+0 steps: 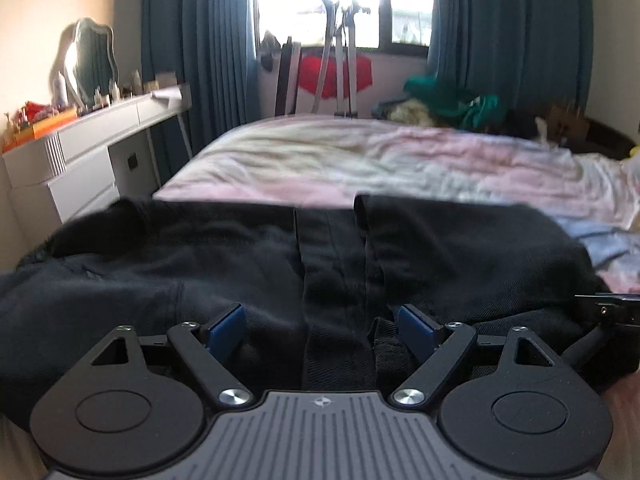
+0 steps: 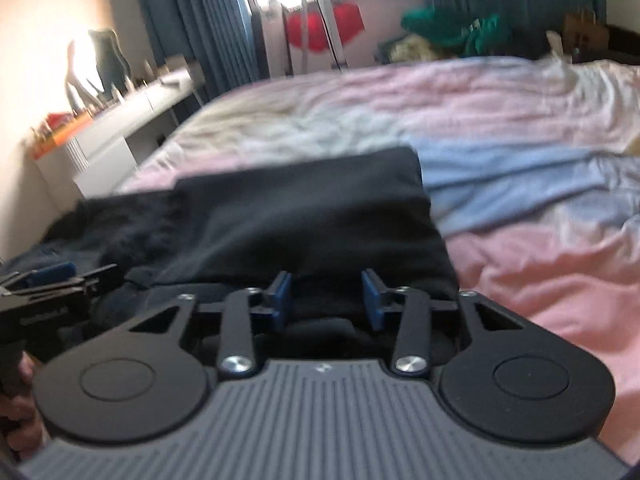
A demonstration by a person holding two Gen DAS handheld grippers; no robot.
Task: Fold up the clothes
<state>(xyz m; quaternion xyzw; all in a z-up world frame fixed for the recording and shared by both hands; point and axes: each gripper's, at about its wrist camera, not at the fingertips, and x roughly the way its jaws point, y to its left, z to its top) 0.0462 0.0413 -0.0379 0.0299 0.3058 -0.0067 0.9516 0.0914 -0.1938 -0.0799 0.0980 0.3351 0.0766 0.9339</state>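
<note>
A black garment (image 1: 200, 264) lies spread across the near end of the bed, with a flat folded part (image 2: 300, 208) at its right side. My left gripper (image 1: 322, 328) hovers low over the garment's middle seam, its blue pads wide apart and nothing between them: open. Over the garment's near right edge my right gripper (image 2: 326, 298) has its pads a narrower gap apart. Dark cloth shows below that gap, and I see none pinched in it. Each gripper appears at the edge of the other's view: the right gripper (image 1: 612, 308) and the left gripper (image 2: 52, 276).
The bed (image 1: 360, 160) carries a rumpled pink and white cover, with a pale blue cloth (image 2: 520, 176) to the right of the garment. A white dresser (image 1: 100, 132) stands along the left wall. A pile of green clothes (image 1: 452, 100) sits at the far end.
</note>
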